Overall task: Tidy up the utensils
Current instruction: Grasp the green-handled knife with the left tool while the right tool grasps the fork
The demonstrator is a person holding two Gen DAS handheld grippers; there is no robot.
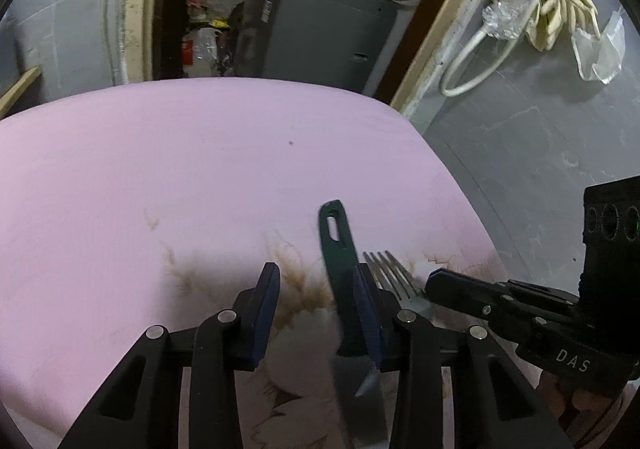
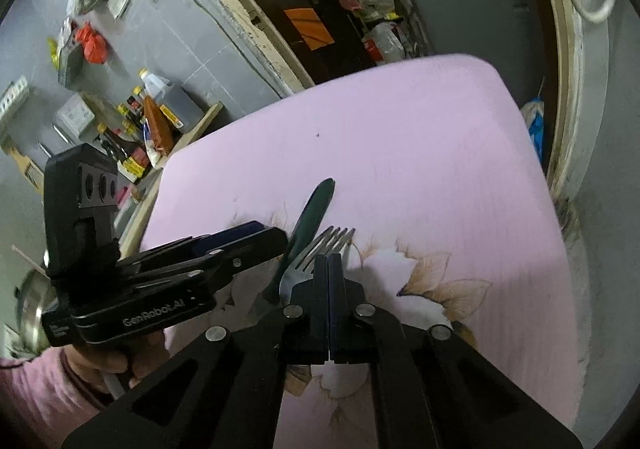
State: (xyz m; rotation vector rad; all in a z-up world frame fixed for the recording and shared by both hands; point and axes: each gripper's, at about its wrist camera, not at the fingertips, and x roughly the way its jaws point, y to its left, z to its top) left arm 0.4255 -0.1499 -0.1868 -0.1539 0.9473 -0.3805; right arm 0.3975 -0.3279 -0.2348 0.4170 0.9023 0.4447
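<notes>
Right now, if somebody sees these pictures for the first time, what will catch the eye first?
First, the pink tablecloth with its brown flower print. At its near edge lie a dark green-handled knife and a steel fork, side by side. The right gripper is shut over the fork, and the left gripper stands open around the knife.

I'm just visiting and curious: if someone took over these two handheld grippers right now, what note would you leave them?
Left gripper: open, with the green-handled steel knife between its fingers, against one pad only.
Right gripper: shut, tips at the silver metal fork; grip unclear.
Both utensils are side by side on or just over the pink flowered tablecloth.
Done: nothing visibly sorted.
Left: secure both, then place them.
</notes>
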